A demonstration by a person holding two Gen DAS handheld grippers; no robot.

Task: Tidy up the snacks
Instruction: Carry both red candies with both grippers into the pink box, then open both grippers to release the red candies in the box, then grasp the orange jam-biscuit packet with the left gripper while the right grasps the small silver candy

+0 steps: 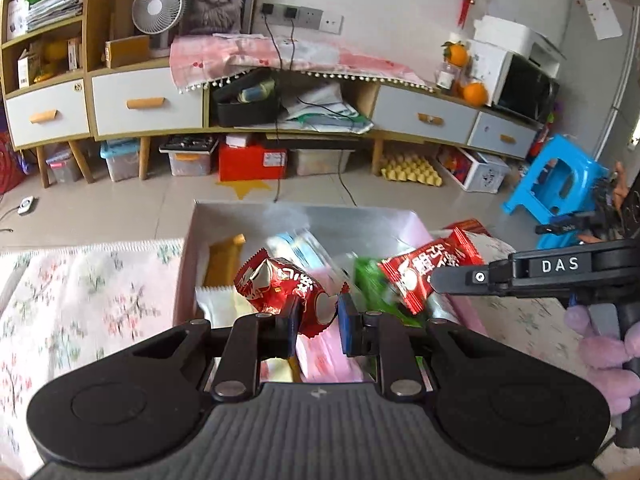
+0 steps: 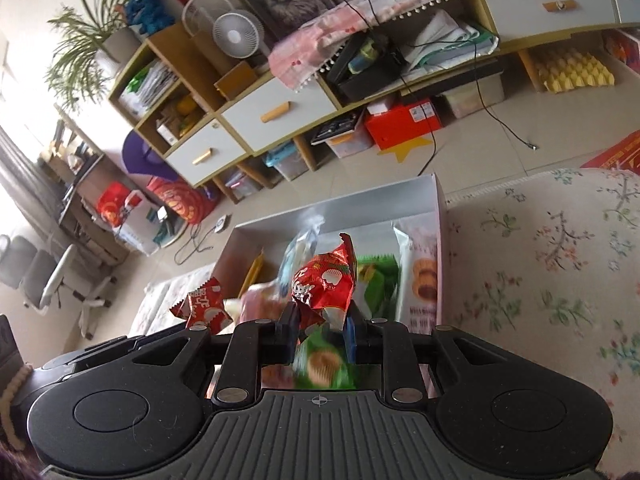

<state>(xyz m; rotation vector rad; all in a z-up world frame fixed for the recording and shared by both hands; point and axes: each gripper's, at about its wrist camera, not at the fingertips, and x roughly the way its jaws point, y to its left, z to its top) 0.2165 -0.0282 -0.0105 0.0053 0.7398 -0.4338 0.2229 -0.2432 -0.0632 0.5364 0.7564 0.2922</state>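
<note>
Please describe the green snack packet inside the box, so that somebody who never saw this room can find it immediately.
Start at the open white box on the flowered cloth. Inside, near its right wall, a tall white biscuit packet stands. The green snack packet sits directly to the left of it, and it is the only bright green wrapper among red, pink and white ones.

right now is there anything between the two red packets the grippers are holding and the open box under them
Nothing visible. The left gripper and the right gripper each hold a red snack packet over the open box, which has no lid on it. Only other snacks lie inside, including a green packet.
</note>
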